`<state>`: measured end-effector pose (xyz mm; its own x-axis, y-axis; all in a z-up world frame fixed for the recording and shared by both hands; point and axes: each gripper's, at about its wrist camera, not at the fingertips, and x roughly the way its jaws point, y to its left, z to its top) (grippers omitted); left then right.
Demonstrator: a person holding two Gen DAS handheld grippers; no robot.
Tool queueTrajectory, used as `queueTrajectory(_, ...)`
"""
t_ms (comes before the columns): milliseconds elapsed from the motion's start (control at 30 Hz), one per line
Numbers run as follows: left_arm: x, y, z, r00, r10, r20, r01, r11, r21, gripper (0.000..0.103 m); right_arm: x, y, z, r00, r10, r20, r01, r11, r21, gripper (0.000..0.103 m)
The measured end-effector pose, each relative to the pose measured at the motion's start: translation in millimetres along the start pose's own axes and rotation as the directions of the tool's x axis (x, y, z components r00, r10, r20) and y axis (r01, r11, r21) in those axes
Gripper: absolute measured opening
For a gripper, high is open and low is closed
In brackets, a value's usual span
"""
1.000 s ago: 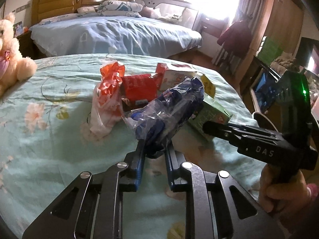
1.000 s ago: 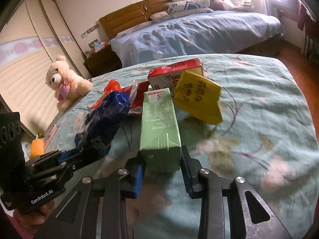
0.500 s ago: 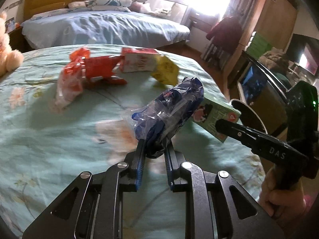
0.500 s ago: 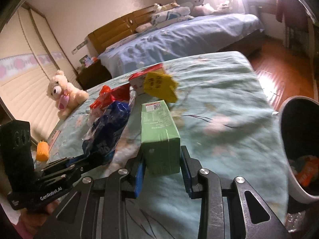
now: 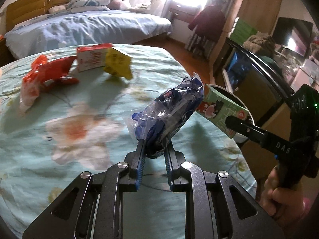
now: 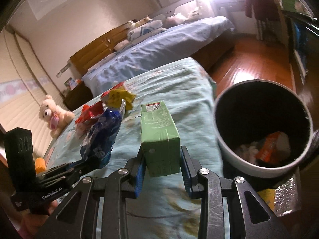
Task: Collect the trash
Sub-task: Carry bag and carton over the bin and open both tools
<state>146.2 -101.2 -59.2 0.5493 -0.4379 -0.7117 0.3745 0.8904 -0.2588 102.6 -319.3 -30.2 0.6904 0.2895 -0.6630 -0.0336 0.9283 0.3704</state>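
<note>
At lower centre of the left wrist view, the left gripper [image 5: 154, 149] is clamped on a blue plastic wrapper [image 5: 169, 117]. At lower centre of the right wrist view, the right gripper [image 6: 162, 163] is clamped on a green carton [image 6: 158, 135], upright between its pads. Only the right wrist view shows the inside of the trash bin [image 6: 229, 151] at right, beside the bed, with scraps at its bottom, and a teddy bear [image 6: 53, 117] at left. Both views show the red wrapper [image 5: 47, 73], red-and-white box [image 5: 91, 58] and yellow packet [image 5: 117, 63] lying on the floral bedspread [image 5: 59, 139].
</note>
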Motion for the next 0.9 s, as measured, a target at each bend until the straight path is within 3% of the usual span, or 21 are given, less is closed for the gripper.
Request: queueTrajectory(900,40.2,-95.2,15.9,0.997,-0.036,-0.065,0.046,0.985,0.167,0.017,-52.0,-87.0,1.7,0.987,-0.142,0.074,0.131,0.981,0.146,0.032)
